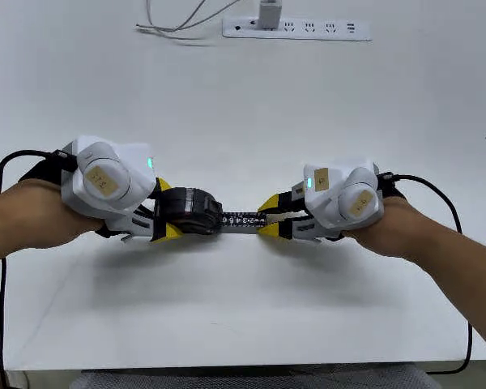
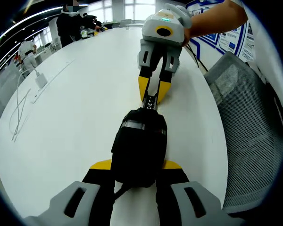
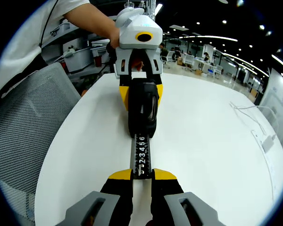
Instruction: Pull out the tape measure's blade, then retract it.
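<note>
L tongs clamped on black tape measure, R tongs pinching blade end, short stretch out, over white bench

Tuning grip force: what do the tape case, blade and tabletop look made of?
Tape case: black, likely moulded plastic, dull sheen. Blade: thin dark strip, white printed numerals, probably coated steel. Tabletop: smooth matte white, possibly laminate.
</note>
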A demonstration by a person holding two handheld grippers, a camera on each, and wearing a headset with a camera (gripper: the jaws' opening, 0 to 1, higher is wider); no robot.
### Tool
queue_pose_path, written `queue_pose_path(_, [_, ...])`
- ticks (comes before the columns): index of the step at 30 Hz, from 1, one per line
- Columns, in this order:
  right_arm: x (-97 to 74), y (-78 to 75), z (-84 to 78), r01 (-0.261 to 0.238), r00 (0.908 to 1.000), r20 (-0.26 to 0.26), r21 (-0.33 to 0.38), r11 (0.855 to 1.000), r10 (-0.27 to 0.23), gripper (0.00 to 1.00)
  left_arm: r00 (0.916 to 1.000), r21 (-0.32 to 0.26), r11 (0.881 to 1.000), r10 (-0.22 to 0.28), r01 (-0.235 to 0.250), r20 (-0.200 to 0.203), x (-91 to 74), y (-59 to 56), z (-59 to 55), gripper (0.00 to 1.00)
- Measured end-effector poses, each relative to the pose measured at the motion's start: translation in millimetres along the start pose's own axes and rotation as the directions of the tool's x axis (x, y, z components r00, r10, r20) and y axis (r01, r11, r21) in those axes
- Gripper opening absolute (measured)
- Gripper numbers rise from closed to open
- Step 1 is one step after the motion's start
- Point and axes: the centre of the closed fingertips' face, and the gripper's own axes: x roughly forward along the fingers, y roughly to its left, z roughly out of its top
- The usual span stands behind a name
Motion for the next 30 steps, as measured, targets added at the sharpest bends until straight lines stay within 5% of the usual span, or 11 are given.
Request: queue_pose_path(30, [-20.0,1.5,-18.7,0.020,0.9993,-0.032,0.041,0.999,-0.018,0.09,1.0000,-0.002,1.000,-0.005,0.005,0.001,0.1,0.3,0.4,0.28])
